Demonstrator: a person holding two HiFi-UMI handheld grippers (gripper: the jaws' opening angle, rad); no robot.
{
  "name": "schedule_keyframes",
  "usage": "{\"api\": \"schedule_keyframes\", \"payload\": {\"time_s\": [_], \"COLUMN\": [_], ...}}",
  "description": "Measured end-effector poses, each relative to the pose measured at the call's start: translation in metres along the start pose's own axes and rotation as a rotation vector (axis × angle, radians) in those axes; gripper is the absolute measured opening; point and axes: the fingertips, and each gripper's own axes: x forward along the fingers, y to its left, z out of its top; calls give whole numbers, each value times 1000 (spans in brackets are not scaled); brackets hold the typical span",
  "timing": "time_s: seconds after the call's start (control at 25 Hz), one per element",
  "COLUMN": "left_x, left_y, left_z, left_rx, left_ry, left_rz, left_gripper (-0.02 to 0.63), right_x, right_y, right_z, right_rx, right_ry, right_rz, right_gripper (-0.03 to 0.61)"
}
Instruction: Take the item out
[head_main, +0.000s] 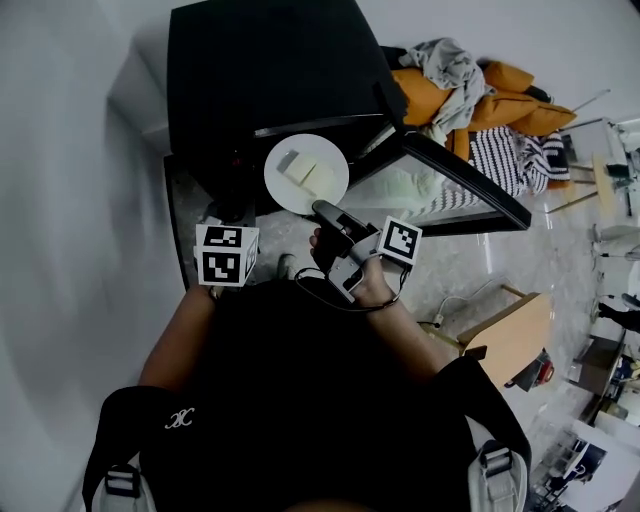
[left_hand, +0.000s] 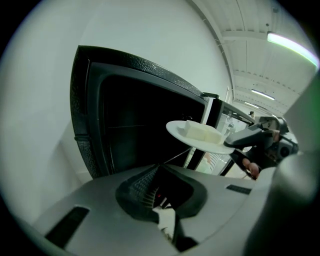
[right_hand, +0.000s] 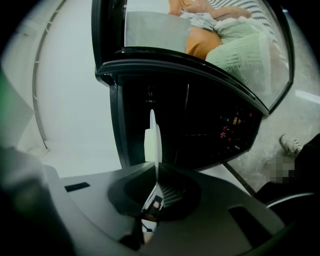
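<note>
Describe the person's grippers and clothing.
The left gripper and right gripper have smooth grey shells. Each carries a white cube with black square markers. A thin black cable loops at the right wrist. The person wears a black top.

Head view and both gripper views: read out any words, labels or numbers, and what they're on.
Emblem on the person's black top: small white crossed letters, not surely readable.
Marker cubes: square patterns, no text.
Lit marks inside the black oven: too blurred.
No other text.

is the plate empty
No, pale blocks lie on the white plate in the head view.
</note>
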Motion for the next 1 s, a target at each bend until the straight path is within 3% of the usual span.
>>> {"api": "schedule_keyframes", "payload": {"time_s": [0.44,1.0], "left_x": [30,58], "left_y": [-16,-24], "left_z": [-2,-7], "left_rx": [22,21], "left_ry": [23,70], "left_rz": [-58,-98], "left_gripper": [2,2], "right_x": [-56,-87], "right_y": [3,-15], "right_z": [11,15], "right_rx": [-2,50], "right_ry": [-115,-169], "right_rz": [-2,-42], "right_gripper": [20,20]}}
